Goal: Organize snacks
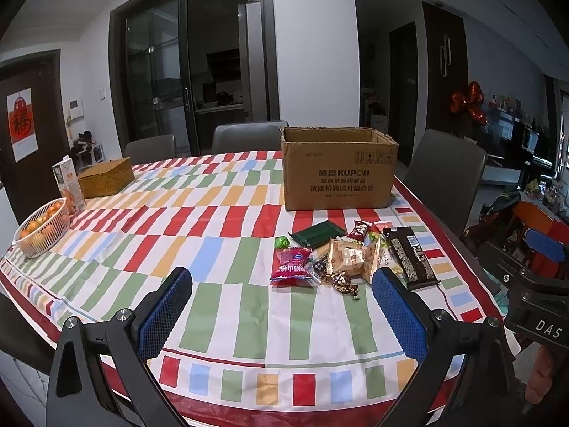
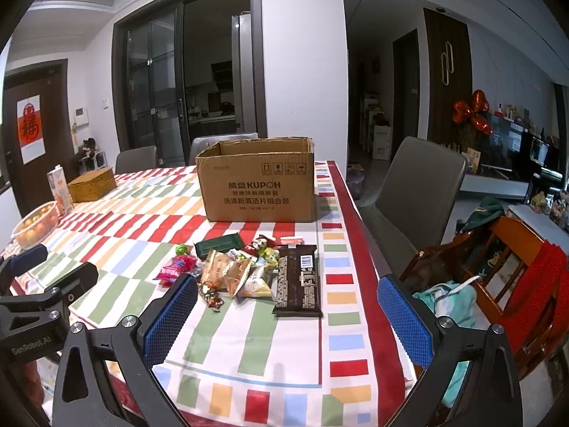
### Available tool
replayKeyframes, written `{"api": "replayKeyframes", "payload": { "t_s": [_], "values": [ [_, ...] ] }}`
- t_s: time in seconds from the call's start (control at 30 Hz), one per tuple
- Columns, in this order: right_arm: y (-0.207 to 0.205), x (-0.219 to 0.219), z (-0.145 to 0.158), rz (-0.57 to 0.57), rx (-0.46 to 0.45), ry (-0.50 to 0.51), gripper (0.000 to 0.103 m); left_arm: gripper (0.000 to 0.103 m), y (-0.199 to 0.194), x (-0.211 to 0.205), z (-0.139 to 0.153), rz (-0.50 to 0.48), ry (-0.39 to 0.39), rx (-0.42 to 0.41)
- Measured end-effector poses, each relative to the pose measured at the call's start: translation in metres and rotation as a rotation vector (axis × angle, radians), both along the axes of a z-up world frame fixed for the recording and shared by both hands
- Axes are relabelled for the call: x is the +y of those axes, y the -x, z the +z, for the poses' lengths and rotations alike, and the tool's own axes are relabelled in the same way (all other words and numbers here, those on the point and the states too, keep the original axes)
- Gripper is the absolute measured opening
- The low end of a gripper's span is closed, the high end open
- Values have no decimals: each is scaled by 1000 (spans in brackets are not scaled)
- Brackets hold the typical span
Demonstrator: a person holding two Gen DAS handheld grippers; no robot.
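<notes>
Two grippers up, both empty, going by view.

Left wrist: my left gripper [image 1: 282,311] has its blue pads spread wide, nothing between them, held above the near part of the striped tablecloth [image 1: 213,220]. I see the snack pile [image 1: 350,258] ahead and slightly right: pink packet [image 1: 292,267], tan bag [image 1: 350,261], dark chocolate bar [image 1: 410,258], green box [image 1: 317,236], small green candy [image 1: 282,242]. Open cardboard box [image 1: 338,174] stands just behind the pile. Fruit basket [image 1: 42,227], juice carton [image 1: 69,186] and wicker box [image 1: 106,177] sit far left. Right-hand rig shows at the right edge.

Right wrist: my right gripper [image 2: 286,315] is also spread wide and empty, near the table's right front edge. Snack pile [image 2: 249,270] lies straight ahead, chocolate bar [image 2: 298,279] nearest, cardboard box [image 2: 259,181] behind it. Grey chair [image 2: 423,185] is right of the table.
</notes>
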State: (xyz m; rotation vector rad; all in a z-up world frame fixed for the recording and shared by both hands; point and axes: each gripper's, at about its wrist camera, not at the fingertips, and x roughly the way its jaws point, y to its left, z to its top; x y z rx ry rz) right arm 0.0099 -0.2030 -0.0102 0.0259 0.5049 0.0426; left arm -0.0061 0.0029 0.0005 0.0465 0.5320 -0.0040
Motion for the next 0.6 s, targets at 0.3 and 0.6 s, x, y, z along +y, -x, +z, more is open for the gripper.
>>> {"api": "replayKeyframes", "payload": {
  "t_s": [0.3,0.6],
  "values": [
    [0,0,-1,0,0,-1,102,103,2,0,1,-4,3,-6],
    [0,0,-1,-1,0,0,102,103,2,-1,1,-5,3,-6]
  ]
}}
